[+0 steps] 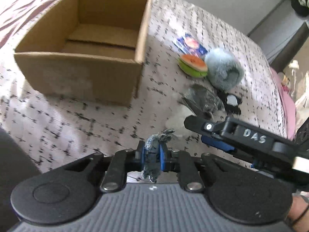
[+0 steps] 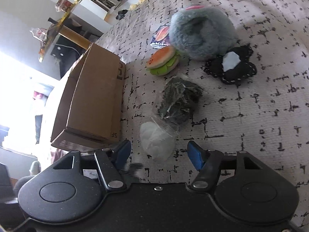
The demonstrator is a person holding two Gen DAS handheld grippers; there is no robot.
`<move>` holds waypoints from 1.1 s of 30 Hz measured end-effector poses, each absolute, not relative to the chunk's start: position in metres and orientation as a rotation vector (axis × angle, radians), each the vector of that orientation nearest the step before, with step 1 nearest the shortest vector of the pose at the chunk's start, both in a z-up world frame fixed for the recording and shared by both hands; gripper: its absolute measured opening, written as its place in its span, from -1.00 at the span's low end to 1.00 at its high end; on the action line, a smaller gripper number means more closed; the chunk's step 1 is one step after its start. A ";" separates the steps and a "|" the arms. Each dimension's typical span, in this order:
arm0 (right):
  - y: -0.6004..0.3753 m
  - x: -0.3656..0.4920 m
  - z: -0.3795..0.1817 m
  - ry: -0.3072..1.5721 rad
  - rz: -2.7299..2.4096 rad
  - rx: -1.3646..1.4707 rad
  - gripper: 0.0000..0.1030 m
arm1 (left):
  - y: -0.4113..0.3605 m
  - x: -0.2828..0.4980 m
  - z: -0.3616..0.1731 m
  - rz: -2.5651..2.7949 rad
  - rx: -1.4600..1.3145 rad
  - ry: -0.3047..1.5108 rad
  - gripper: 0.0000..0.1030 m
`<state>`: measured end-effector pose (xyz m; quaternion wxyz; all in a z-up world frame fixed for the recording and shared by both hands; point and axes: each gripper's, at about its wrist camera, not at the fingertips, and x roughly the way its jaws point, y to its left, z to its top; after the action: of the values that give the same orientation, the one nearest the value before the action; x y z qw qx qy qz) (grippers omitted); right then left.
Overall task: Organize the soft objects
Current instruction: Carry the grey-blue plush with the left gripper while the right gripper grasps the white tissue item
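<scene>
The grey fuzzy piece (image 1: 153,154) sits clamped between the closed pads of the left tool (image 1: 152,154), raised above the bed (image 1: 77,119). The open, empty box (image 1: 87,44) lies ahead and to the left of it, near. The right tool (image 2: 159,152) stands open, holding nothing; the white pouch (image 2: 156,143) lies on the bed just ahead between its fingers, untouched. The left hand is judged nearer the box.

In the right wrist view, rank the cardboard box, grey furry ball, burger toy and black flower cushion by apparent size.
1. Cardboard box
2. Grey furry ball
3. Black flower cushion
4. Burger toy

The last two look close in size, so their order is unsure.
</scene>
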<state>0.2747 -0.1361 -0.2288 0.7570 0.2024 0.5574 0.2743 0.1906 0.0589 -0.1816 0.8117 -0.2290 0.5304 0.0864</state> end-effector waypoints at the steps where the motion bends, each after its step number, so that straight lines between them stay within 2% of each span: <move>1: -0.133 0.274 -0.229 1.214 0.596 0.432 0.27 | 0.063 0.189 -0.178 0.190 -0.492 1.120 -0.73; 6: -0.118 0.271 -0.231 1.201 0.560 0.378 0.21 | 0.075 0.183 -0.173 0.181 -0.532 1.091 -0.73; 7: -0.115 0.269 -0.232 1.185 0.556 0.376 0.11 | 0.076 0.182 -0.171 0.179 -0.531 1.078 -0.73; 8: -0.114 0.267 -0.232 1.169 0.553 0.378 -0.24 | 0.078 0.180 -0.169 0.180 -0.533 1.065 -0.73; 13: -0.107 0.258 -0.224 1.152 0.538 0.362 -0.25 | 0.086 0.174 -0.161 0.168 -0.553 1.016 -0.73; 33: -0.095 0.246 -0.121 0.934 0.504 0.380 -0.24 | 0.137 0.147 -0.095 0.127 -0.505 0.812 -0.73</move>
<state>0.2456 -0.0955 -0.1208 0.8454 0.1800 0.4425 0.2390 0.1474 0.1366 -0.0946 0.8859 -0.2426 0.3906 0.0611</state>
